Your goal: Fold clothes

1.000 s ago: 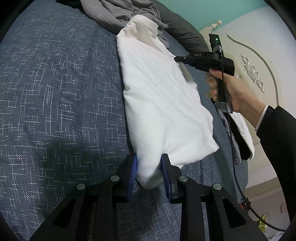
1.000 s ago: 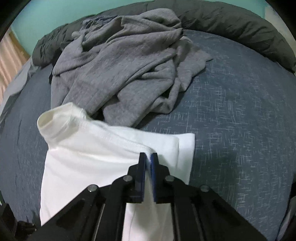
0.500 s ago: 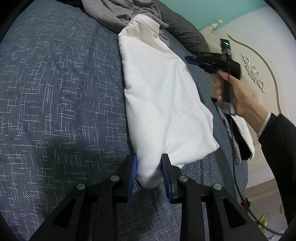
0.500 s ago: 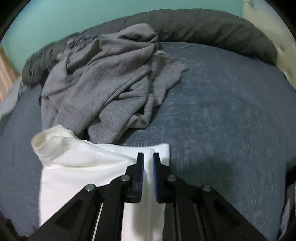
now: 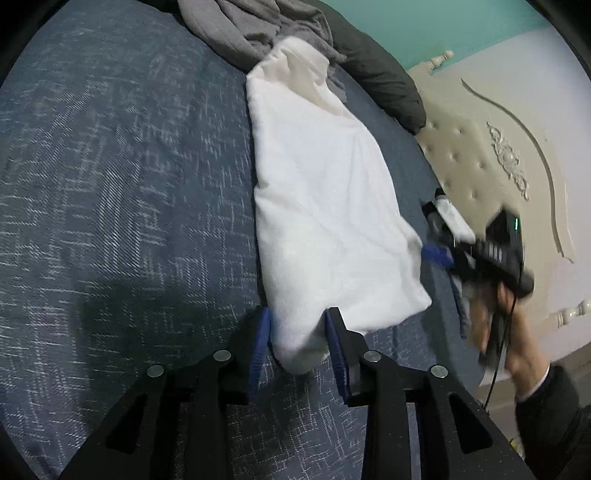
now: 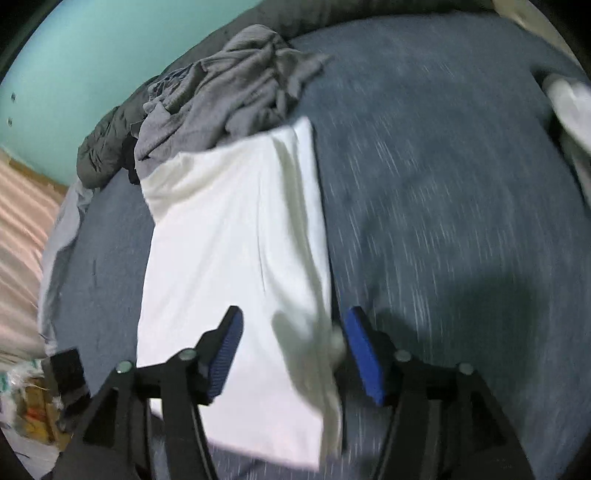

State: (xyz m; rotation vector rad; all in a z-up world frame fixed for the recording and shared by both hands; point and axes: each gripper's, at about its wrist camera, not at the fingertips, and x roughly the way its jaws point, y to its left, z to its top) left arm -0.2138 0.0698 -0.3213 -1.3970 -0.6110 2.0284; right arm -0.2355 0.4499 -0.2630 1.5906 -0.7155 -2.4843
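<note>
Across the left of the left wrist view, a dark blue bed cover with a pale woven fleck [image 5: 110, 192] is seen, spread flat. At the middle, a folded white knit garment [image 5: 325, 206] is laid lengthwise on the bed, its collar end toward a crumpled grey garment [image 5: 258, 29] at the top. The near corner of the white garment is enclosed by the left hand-held gripper [image 5: 299, 343] — the blue pads are just beside the cloth on both sides and the jaws are opening. To the right, the right hand-held gripper [image 5: 439, 254] is held by a hand [image 5: 517, 332] just off the garment's right edge, before a cream tufted headboard [image 5: 480, 155].

In the blurred right wrist view, the right hand-held gripper [image 6: 291, 354] is seen with jaws opening wide — the white garment's [image 6: 229, 236] right edge lies between the pads, unpinched.
</note>
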